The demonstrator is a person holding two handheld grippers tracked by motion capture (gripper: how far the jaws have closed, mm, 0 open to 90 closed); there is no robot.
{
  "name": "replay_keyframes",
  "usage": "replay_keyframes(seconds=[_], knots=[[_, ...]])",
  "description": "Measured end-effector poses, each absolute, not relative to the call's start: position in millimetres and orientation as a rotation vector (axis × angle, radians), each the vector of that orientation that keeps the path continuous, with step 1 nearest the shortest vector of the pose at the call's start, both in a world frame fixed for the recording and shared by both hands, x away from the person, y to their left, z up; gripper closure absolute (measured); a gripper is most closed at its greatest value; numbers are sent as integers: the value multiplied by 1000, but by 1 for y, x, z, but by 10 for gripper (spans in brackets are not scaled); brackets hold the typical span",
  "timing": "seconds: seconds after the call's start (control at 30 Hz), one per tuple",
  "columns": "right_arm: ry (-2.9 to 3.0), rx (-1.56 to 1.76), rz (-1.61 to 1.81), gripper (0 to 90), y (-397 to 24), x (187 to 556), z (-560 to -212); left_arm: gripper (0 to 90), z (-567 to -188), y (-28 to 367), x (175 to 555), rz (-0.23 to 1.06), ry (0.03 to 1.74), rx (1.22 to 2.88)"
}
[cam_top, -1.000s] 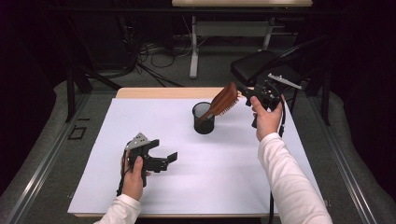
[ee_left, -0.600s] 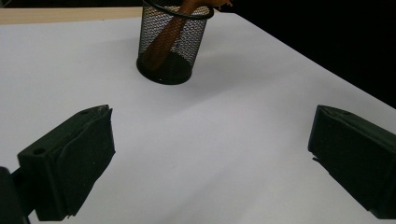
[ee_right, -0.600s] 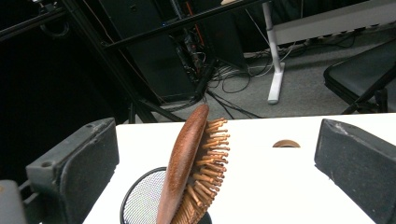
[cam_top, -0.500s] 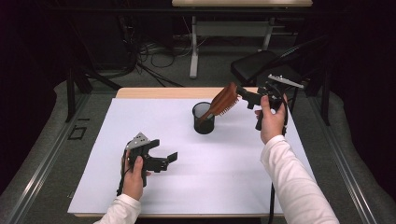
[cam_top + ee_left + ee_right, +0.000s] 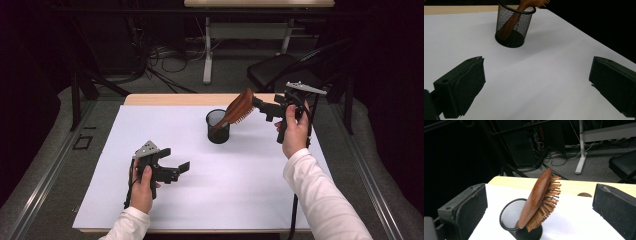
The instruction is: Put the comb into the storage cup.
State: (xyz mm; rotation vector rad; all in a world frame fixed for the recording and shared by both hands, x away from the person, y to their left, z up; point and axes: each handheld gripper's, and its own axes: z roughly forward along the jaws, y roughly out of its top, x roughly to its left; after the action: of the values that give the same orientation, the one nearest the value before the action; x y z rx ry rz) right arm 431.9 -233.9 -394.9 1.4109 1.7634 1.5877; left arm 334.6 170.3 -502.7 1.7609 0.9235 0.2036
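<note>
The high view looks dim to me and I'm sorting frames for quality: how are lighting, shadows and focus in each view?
High view: white table cover evenly lit, surroundings dark, soft shadow beside the mesh cup. Left gripper view: cup sharp, near jaws soft, faint shadows. Right gripper view: wooden hairbrush crisp, jaws blurred, background dim.

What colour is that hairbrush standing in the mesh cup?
The hairbrush is reddish-brown wood with lighter wooden bristles; the right gripper view shows it best.

Hairbrush (image 5: 534,3) head cut off by top edge of left gripper view; handle seen only through mesh cup (image 5: 514,25). Cup base cropped at bottom of right gripper view.
</note>
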Motion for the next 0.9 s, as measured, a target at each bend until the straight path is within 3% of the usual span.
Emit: replay_keyframes(seconds=[0.9], knots=[[1866, 1326, 1626, 0, -230, 384, -408, 3, -487, 190, 335, 190, 927, 1745]])
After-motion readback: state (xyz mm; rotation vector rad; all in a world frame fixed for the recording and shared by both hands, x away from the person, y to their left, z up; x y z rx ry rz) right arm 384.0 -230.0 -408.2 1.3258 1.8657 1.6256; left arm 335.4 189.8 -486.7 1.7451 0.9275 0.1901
